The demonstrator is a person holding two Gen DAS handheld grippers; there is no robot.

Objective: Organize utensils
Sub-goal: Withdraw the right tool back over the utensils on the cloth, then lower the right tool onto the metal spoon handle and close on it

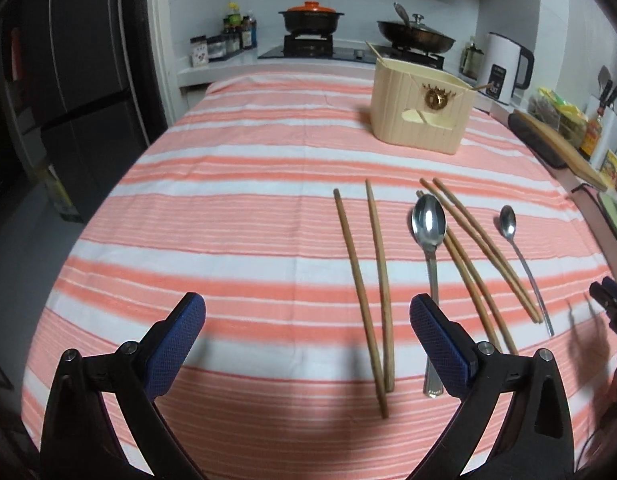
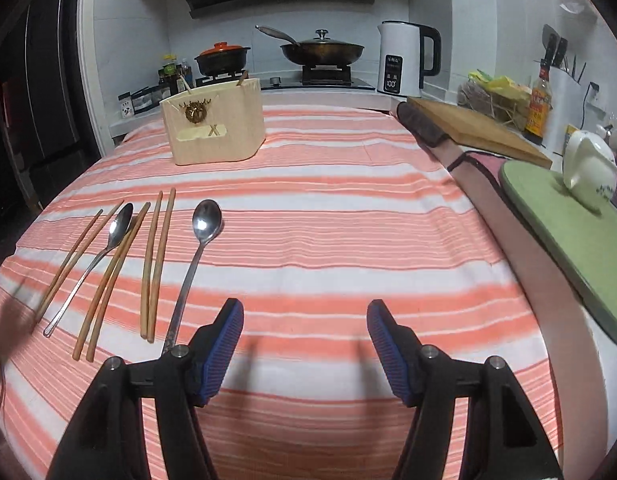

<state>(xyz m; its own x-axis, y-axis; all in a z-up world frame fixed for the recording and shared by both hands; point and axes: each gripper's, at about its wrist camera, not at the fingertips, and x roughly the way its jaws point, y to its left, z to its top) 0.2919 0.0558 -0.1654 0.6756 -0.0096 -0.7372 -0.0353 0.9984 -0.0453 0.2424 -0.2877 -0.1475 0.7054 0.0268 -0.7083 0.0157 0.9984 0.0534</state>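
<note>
Only the right wrist view takes in the green mat (image 2: 568,216) with a white teapot (image 2: 588,166) on it and the wooden cutting board (image 2: 480,128) along the right side; only the left wrist view shows the dark refrigerator (image 1: 80,92) at the left, and the tip of the right gripper (image 1: 610,300) at its right edge. Both views show the striped cloth on the table (image 1: 228,208) and the cream utensil holder (image 1: 420,108) standing toward the back, with stick ends poking out of its top. The utensils lie in a loose row on the cloth in front of the holder: three pairs of brown wooden chopsticks (image 1: 368,292), a large shiny metal spoon (image 1: 428,232) between the pairs with its bowl facing up, and a smaller long-handled spoon (image 1: 512,232) at the right end of the row. The left gripper (image 1: 308,320) hangs spread wide above the cloth, holding nothing, its right finger over the large spoon's handle. The right gripper (image 2: 304,320) is likewise spread and empty, just right of the smaller spoon's handle.
</note>
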